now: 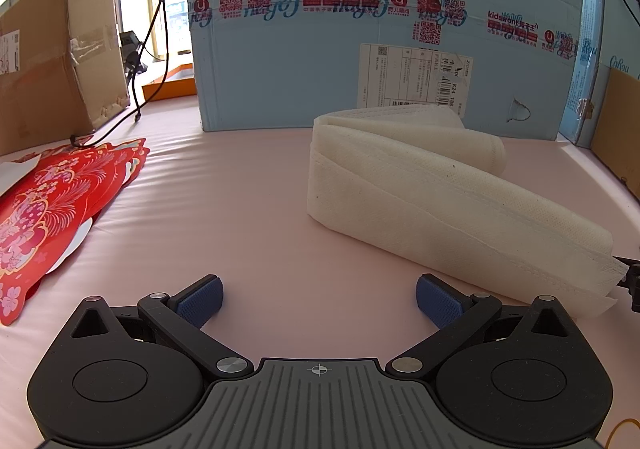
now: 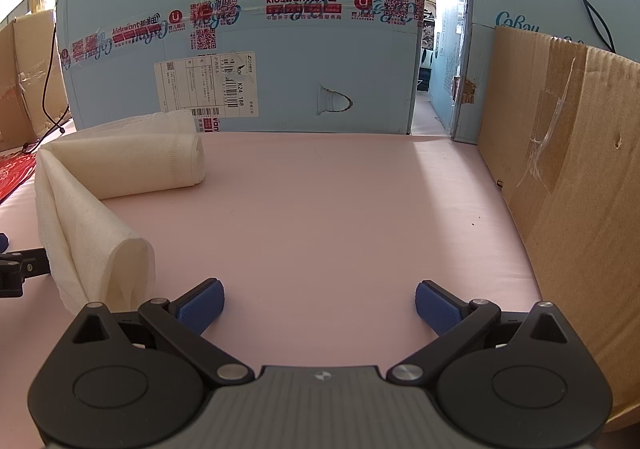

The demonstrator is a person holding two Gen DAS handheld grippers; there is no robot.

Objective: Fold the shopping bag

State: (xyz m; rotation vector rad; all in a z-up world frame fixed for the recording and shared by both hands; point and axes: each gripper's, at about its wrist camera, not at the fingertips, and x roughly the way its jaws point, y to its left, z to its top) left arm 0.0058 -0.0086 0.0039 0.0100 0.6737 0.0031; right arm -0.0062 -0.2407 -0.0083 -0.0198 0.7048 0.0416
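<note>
A white non-woven shopping bag (image 1: 436, 193) lies on the pink table, folded into a long strip bent into a V. In the right wrist view the bag (image 2: 96, 209) is at the left, its near end just left of my right gripper. My left gripper (image 1: 319, 299) is open and empty, low over the table, with the bag to its right. My right gripper (image 2: 319, 303) is open and empty, with the bag's end beside its left finger. A bit of the left gripper (image 2: 16, 269) shows at the left edge of the right wrist view.
A large light-blue carton (image 1: 360, 41) stands at the back of the pink table (image 1: 240, 217). Brown cardboard boxes stand at the left (image 1: 52, 57) and right (image 2: 568, 177). Red printed paper cutouts (image 1: 52, 205) lie at the left. Black cables (image 1: 156, 29) hang at the back left.
</note>
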